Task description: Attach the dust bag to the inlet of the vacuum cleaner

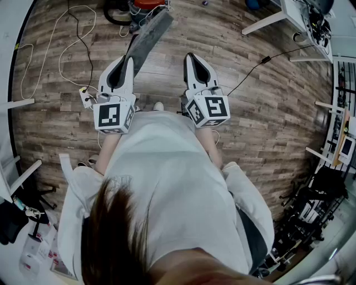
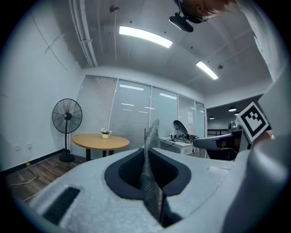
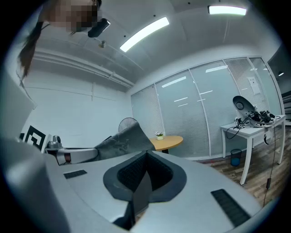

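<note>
2 tools up: my left tool (image 1: 129, 58) clamps the dust bag (image 1: 149, 34), its long axis pointing straight ahead at the vacuum cleaner (image 1: 146, 6) on the floor (image 1: 267, 111). The right tool (image 1: 191, 55) is pinched together, empty.

Flat fabric dust bag (image 1: 149, 34): dark grey, finely speckled.
Wooden plank floor (image 1: 267, 111): streaked brown grain.
Left gripper (image 1: 129, 59): white shell, black pads, black-and-white markers.
</note>
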Motion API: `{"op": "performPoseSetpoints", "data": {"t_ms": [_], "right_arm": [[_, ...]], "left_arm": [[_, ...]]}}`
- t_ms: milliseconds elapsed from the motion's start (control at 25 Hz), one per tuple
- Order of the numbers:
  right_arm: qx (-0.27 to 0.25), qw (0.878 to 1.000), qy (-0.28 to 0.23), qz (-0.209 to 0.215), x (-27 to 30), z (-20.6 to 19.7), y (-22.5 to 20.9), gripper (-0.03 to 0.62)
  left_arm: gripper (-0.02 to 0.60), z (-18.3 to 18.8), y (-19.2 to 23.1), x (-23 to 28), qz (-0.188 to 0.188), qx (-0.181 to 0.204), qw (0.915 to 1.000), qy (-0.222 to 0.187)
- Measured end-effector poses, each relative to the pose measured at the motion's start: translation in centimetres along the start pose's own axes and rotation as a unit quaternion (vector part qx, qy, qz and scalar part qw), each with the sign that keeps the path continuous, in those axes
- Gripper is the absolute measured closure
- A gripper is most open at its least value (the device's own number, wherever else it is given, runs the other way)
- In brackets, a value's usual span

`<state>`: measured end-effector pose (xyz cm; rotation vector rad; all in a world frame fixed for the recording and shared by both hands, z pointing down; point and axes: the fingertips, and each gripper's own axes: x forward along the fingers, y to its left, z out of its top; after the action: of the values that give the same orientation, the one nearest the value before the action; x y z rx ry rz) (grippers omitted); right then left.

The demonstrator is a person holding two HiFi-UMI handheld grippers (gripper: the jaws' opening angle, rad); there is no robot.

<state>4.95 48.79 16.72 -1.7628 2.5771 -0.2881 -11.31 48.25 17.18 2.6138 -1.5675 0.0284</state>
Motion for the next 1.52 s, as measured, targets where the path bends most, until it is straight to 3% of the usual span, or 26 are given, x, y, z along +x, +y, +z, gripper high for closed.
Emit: {"op": "performPoseSetpoints", "data": {"t_ms": [680, 1080, 1520], "right_arm": [[-0.001, 1.0, -0.01, 0.021, -0.6, 0.7, -1.7, 0.592], [0.009, 1.0, 0.008, 0.022, -2.1, -0.8, -2.7, 0.591], [0.012, 1.0, 0.027, -0.001, 4.2, -0.9, -2.7, 0.591]], "left_arm": [[0.542, 0.1, -1.5, 1.2, 0.004, 0.007, 0.9999, 0.009], [0.543, -0.6, -1.9, 0.9, -0.001, 0.019, 0.9996, 0.019], [0.543, -1.1, 3.3, 5.3, -0.022, 0.008, 0.9991, 0.036]]}}
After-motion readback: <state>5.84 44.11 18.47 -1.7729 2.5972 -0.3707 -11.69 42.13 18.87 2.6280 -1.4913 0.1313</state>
